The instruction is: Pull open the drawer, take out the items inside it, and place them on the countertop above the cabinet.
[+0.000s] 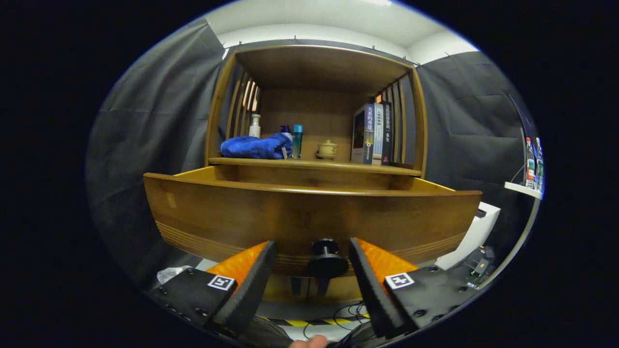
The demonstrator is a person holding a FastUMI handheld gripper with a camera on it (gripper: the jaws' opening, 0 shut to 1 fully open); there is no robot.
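Note:
The wooden drawer (309, 212) of the cabinet stands pulled out toward me; its tall front panel hides whatever lies inside. A dark round knob (327, 258) sticks out low on that panel. My gripper (312, 246) is open with the knob between its fingers. The left finger is clearly apart from the knob, and the right finger is close beside it. Above the drawer runs the countertop (338, 166) of the cabinet, under a wooden hutch.
On the countertop lie a blue cloth (256, 146), a white bottle (255, 125), a teal bottle (297, 140), a small lidded cup (327, 149) and upright books (375, 133). A white box (478, 227) stands at the right. Cables and striped tape lie on the floor below.

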